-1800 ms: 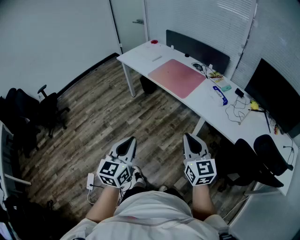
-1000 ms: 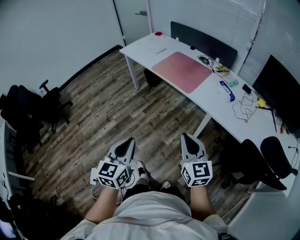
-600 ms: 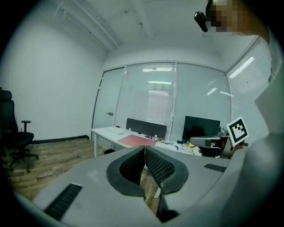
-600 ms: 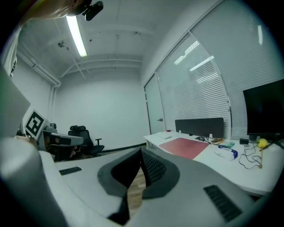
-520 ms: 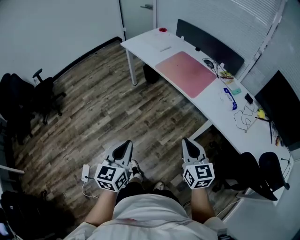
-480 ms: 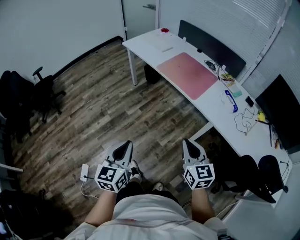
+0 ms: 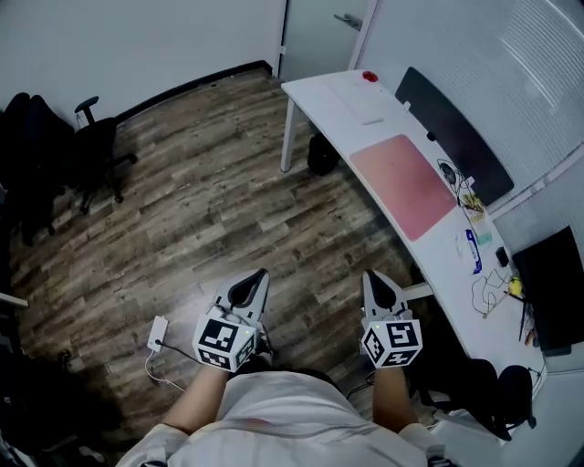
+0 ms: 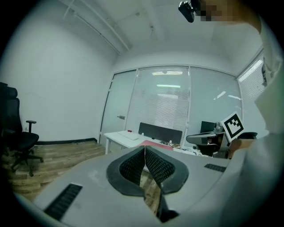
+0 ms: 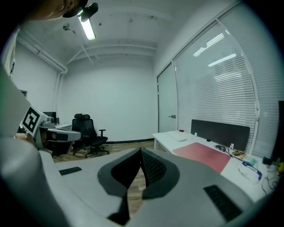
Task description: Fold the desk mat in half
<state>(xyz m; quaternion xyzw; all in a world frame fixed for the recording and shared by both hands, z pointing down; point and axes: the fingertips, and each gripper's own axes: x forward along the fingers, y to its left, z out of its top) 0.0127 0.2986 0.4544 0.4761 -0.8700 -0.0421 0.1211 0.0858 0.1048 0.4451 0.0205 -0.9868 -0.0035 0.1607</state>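
The pink desk mat [image 7: 403, 185] lies flat on the long white desk [image 7: 328, 96] at the right of the head view; in the right gripper view the mat [image 9: 202, 154] shows ahead to the right, and a thin strip of the mat [image 8: 153, 143] appears in the left gripper view. My left gripper [image 7: 259, 275] and right gripper [image 7: 371, 276] hang side by side over the wood floor, well short of the desk. Both are shut with nothing between the jaws, as the left gripper [image 8: 144, 147] and the right gripper [image 9: 140, 150] show in their own views.
A dark privacy screen [image 7: 453, 137] runs along the desk's far edge, with cables, a blue object [image 7: 473, 252] and a monitor [image 7: 554, 287] further right. Black office chairs [image 7: 82, 150] stand at the left wall. A white power adapter [image 7: 156, 334] lies on the floor. A door [image 7: 327, 27] is behind the desk.
The view has swung: the desk and mat have slid to the right and come nearer, and the door has come into view. Both grippers stay shut and side by side.
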